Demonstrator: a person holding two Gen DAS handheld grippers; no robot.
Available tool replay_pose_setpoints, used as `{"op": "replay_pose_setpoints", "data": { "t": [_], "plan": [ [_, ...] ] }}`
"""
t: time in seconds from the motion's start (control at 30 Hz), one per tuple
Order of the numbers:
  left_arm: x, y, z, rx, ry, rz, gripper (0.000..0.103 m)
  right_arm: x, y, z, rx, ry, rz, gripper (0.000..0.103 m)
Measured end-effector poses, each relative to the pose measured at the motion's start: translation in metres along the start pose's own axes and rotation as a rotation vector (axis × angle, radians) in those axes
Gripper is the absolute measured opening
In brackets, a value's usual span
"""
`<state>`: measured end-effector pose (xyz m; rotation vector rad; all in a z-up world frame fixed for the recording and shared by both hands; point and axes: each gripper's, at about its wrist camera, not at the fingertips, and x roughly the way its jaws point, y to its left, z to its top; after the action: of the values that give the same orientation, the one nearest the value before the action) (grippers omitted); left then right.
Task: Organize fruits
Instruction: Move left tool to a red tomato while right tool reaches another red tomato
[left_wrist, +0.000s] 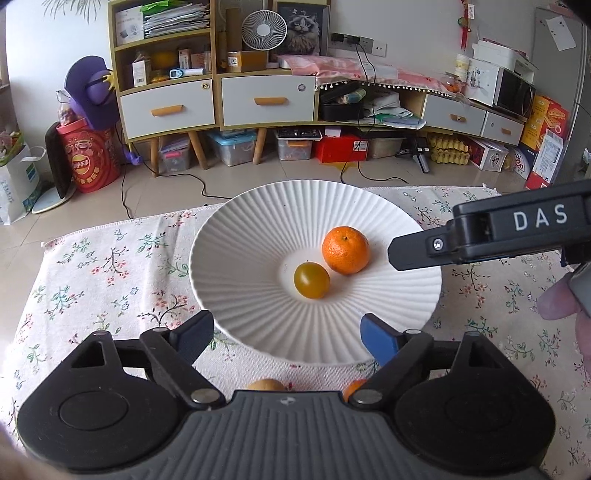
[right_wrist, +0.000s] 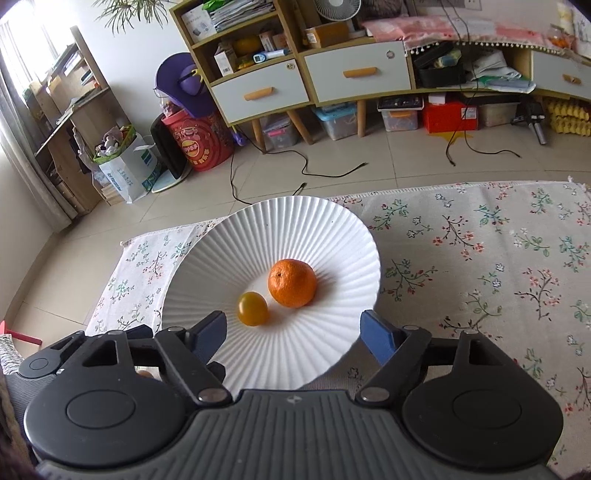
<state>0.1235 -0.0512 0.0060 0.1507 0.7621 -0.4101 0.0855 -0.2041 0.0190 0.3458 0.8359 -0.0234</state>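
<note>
White ribbed plate (left_wrist: 258, 229) sits on the floral cloth (left_wrist: 110, 266) over the worktop. In it: mandarin (left_wrist: 345, 250) w/ a small yellow tomato (left_wrist: 311, 280) just beside it at its 7 o'clock, nearly touching, both near plate centre.

Left tool (left_wrist: 286, 332) is released, fingers spread wide, nothing between them, hovering over the plate's near rim at 6 o'clock. Right tool (right_wrist: 293, 328) likewise spread and empty, also at the near rim; in the left view its body reaches in from 3 o'clock.

Two more fruits peek out under the left tool at 6 o'clock, outside the plate: a yellowish fruit (left_wrist: 266, 384) and an orange fruit (left_wrist: 354, 387), both mostly hidden, so exact type unclear. Prob. these still need to go in.

Risks: both tools crowd the same rim, so they could knock each other or tip the plate edge. Round fruit rolls; a loose pinch or off-centre grip could send one off the cloth. Dropping a fruit in hard could bump the tomato out.
</note>
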Motion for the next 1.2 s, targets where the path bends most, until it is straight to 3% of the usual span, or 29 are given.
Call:
{"op": "replay_pose_setpoints", "data": {
  "t": [0.27,0.5,0.73,1.2],
  "plan": [
    [-0.016,0.000,-0.006,0.014,0.026,0.001,0.097,-0.015,0.001,-0.012,-0.027,-0.013,-0.008,0.091],
    [-0.027,0.005,-0.027,0.030,0.068,0.003,0.097,-0.022,0.001,-0.029,-0.042,-0.010,0.000,0.096],
    [-0.036,0.015,-0.055,-0.002,0.120,-0.007,0.097,-0.029,0.008,-0.048,-0.162,0.008,0.007,0.097],
    [-0.050,0.023,-0.089,0.005,0.132,-0.041,0.097,-0.034,0.017,-0.087,-0.344,-0.023,0.047,0.098]
  ]
}}
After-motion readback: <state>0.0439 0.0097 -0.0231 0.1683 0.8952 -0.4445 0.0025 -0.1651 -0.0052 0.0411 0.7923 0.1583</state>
